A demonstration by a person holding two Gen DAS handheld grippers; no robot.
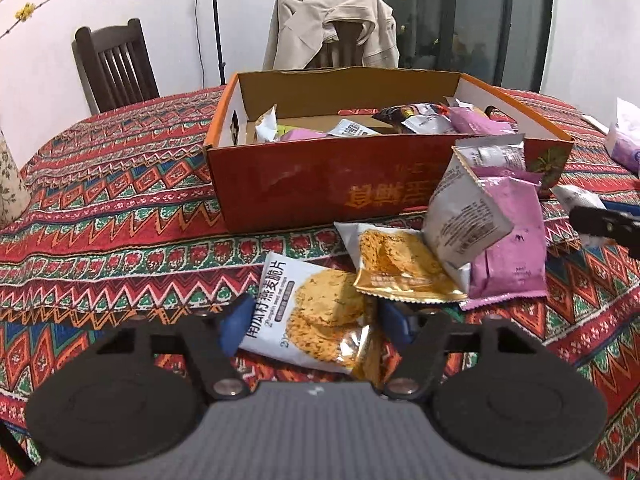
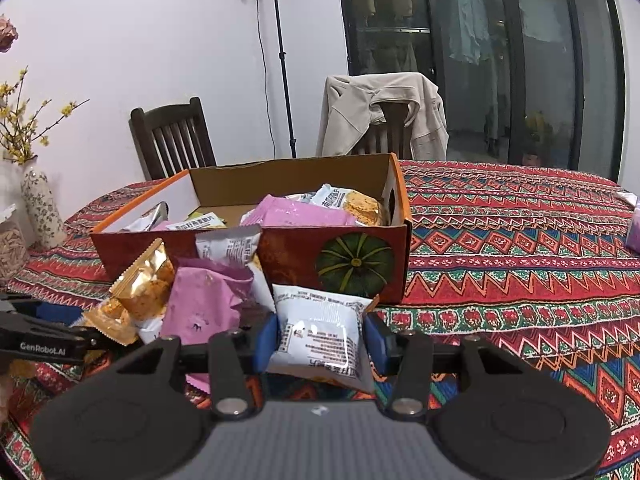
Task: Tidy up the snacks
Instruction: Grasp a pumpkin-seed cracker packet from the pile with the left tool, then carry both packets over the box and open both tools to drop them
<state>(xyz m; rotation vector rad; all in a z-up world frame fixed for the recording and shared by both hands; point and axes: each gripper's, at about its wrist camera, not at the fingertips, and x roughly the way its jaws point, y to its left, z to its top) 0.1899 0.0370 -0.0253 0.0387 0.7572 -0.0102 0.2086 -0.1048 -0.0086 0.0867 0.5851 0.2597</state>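
Observation:
My left gripper [image 1: 316, 320] has its blue pads against both sides of a white and gold oat-cracker packet [image 1: 312, 304] lying on the patterned tablecloth. Just beyond it lies a pile: a gold cracker packet [image 1: 396, 264], a white packet [image 1: 464, 216] and a purple packet [image 1: 508, 248]. Behind the pile stands the open red cardboard box [image 1: 304, 184], with several snack packets inside. My right gripper [image 2: 320, 340] is shut on a small white packet [image 2: 316, 332], held just in front of the box's pumpkin-printed wall [image 2: 352, 260]. The purple packet [image 2: 200, 312] and gold packet [image 2: 144, 284] lie to its left.
Two dark wooden chairs [image 1: 116, 68] stand behind the table, one draped with a beige jacket [image 1: 332, 28]. A flowered vase [image 2: 40, 208] and a jar [image 2: 12, 248] stand at the left. A purple tissue pack [image 1: 624, 140] lies far right. Bare tablecloth [image 2: 520, 260] spreads right of the box.

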